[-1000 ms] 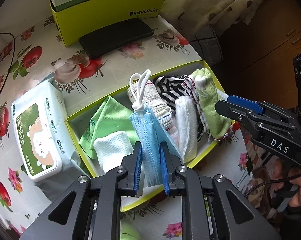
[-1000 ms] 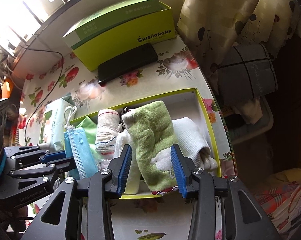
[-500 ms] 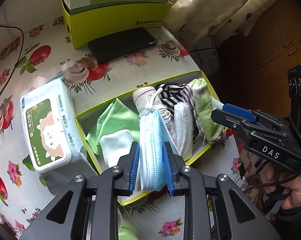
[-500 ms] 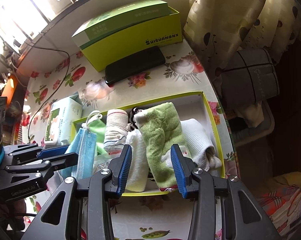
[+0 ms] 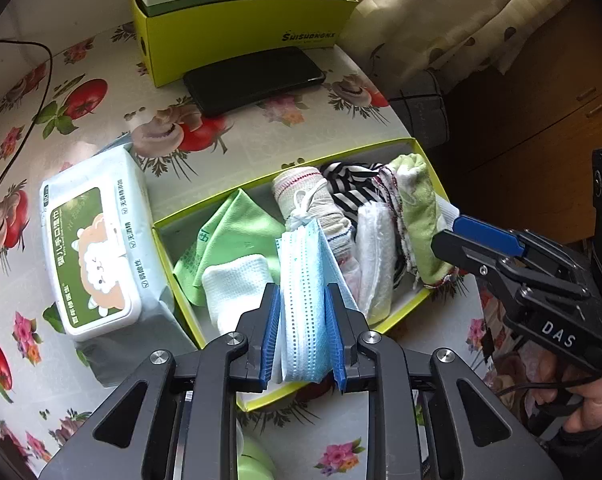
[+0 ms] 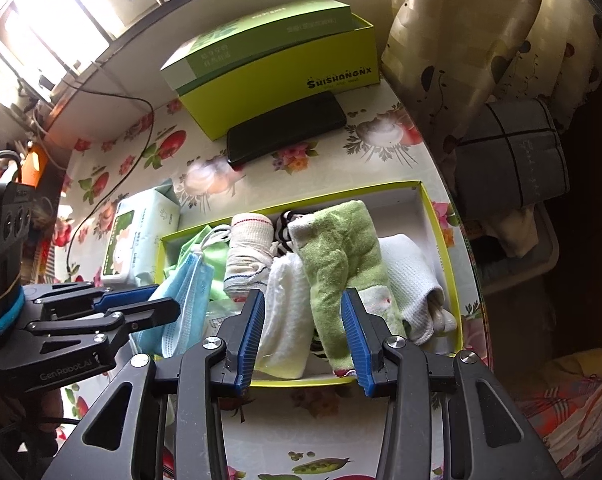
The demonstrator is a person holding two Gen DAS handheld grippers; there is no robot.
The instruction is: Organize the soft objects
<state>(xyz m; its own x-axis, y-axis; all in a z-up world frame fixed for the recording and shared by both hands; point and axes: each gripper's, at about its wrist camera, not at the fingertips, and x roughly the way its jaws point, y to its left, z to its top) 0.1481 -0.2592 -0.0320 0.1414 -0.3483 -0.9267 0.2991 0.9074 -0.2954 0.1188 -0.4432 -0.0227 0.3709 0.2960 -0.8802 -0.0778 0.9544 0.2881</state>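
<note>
A shallow yellow-green box (image 5: pixel 205 210) (image 6: pixel 441 236) on the flowered table holds several rolled and folded cloths: a light green cloth (image 5: pixel 237 232), a small white cloth (image 5: pixel 237 284), a beige roll (image 5: pixel 309 196) (image 6: pixel 247 246), a striped one (image 5: pixel 353 188), a white towel (image 5: pixel 375 256) (image 6: pixel 287 304), a green towel (image 5: pixel 417 216) (image 6: pixel 337 248). My left gripper (image 5: pixel 303 300) (image 6: pixel 157 300) has a stack of blue face masks (image 5: pixel 305 288) (image 6: pixel 181 296) between its jaws, low over the box's middle. My right gripper (image 6: pixel 303 308) (image 5: pixel 457 232) is open over the box's front edge, empty.
A wet-wipes pack (image 5: pixel 93 256) (image 6: pixel 137 236) lies left of the box. A black phone (image 5: pixel 253 78) (image 6: pixel 287 132) and a yellow-green carton (image 5: pixel 237 20) (image 6: pixel 277 64) stand behind. A cable (image 6: pixel 113 168) crosses the table's left. The table's right edge drops beside a curtain (image 6: pixel 481 20).
The masks have come down into the box, and my left jaws have spread wider around them. My right gripper has stayed open and drawn back a little.
</note>
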